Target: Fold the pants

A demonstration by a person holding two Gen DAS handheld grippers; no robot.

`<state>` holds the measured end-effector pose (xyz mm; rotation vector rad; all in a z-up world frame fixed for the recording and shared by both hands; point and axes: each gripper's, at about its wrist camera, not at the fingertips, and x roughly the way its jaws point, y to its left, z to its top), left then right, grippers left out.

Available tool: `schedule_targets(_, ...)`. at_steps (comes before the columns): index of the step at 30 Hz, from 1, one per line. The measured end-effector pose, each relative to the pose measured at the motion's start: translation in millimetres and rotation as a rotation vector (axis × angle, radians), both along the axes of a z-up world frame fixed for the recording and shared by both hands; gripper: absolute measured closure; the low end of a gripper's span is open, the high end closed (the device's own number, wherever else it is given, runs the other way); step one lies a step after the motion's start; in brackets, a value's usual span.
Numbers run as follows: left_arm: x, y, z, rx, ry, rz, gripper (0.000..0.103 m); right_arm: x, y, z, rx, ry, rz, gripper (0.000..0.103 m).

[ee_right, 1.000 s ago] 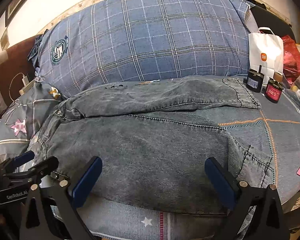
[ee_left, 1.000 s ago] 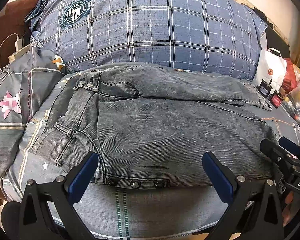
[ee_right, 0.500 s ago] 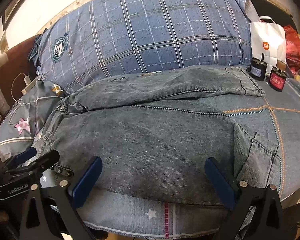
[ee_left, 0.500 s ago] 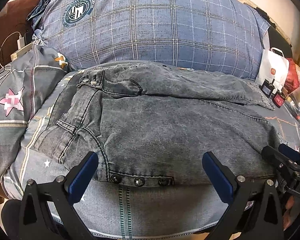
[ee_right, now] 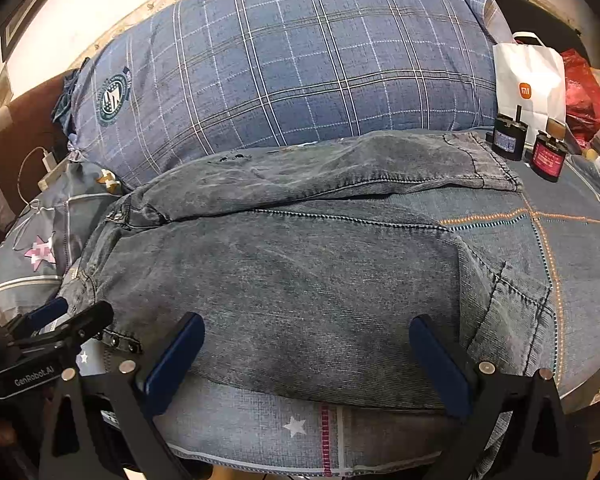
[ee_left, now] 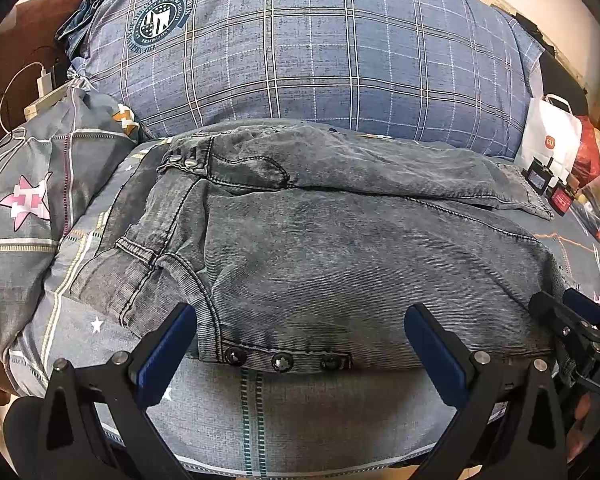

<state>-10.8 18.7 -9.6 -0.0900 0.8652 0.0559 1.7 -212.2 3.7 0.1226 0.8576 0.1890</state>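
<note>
- Left black two-finger gripper (ee_left: 300, 344): angular black frame arms, dark blue rectangular pads (ee_left: 166, 354), silver round screws on the arms
- Right black two-finger gripper (ee_right: 306, 360): same black frame, blue pads (ee_right: 440, 368), silver screws; seen at 3 o'clock of the left view with white letters "DAS"
- White "GenRobot.AI" lettering on the left gripper's body, at 8 o'clock of the right view

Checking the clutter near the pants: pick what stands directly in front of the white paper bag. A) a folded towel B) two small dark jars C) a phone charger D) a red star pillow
B: two small dark jars stand before the white paper bag, beside the pants hem.
</note>
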Motion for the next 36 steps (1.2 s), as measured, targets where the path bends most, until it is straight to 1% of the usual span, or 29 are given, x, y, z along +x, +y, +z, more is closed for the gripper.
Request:
schedule_targets(6,-0.3,-0.5,-0.1,0.004,0.000,0.003,0.000,-0.8,1.4,-2.5,0.004,0.007,0.005,0.000)
schedule_targets(11,-0.3,2.3,-1.1,0.002,0.002,0.008,0.000,-3.3,-1.2,-5.9,0.038,0.016,0.001,0.000)
schedule_targets(20,-0.8,13.0,-4.0,0.005,0.013,0.029,0.000,-8.6,-13.4,-15.0,0.106,0.074,-0.020,0.000)
schedule_targets(23,0.0,24.5,-4.0,0.001,0.015,0.048,0.000,-12.3,-23.3,-21.0,0.183,0.103,-0.041,0.000)
schedule_targets(25,1.2,40.4,-3.3,-0.004,0.009,0.088,0.000,-15.0,-33.6,-26.4,0.248,0.131,-0.065,0.000)
schedule_targets(27,5.1,62.5,-4.9,-0.025,0.018,0.146,0.000,-19.4,-52.2,-32.4,0.332,0.155,-0.116,0.000)
schedule_targets(29,10.3,85.4,-8.0,-0.046,0.034,0.201,0.000,-24.7,-76.8,-36.3,0.407,0.162,-0.192,0.000)
schedule_targets(32,13.4,110.5,-11.6,-0.042,0.037,0.264,0.000,-30.2,-111.0,-39.5,0.482,0.149,-0.300,0.000)
schedule_targets(34,13.1,124.4,-13.5,-0.050,0.044,0.299,0.000,-29.1,-127.6,-42.9,0.525,0.150,-0.346,0.000)
schedule_targets(35,12.0,129.8,-13.8,-0.064,0.042,0.316,0.000,-28.3,-133.8,-44.0,0.548,0.164,-0.367,0.000)
schedule_targets(36,12.0,134.2,-15.6,-0.077,0.041,0.322,0.000,-27.9,-139.8,-43.4,0.582,0.157,-0.372,0.000)
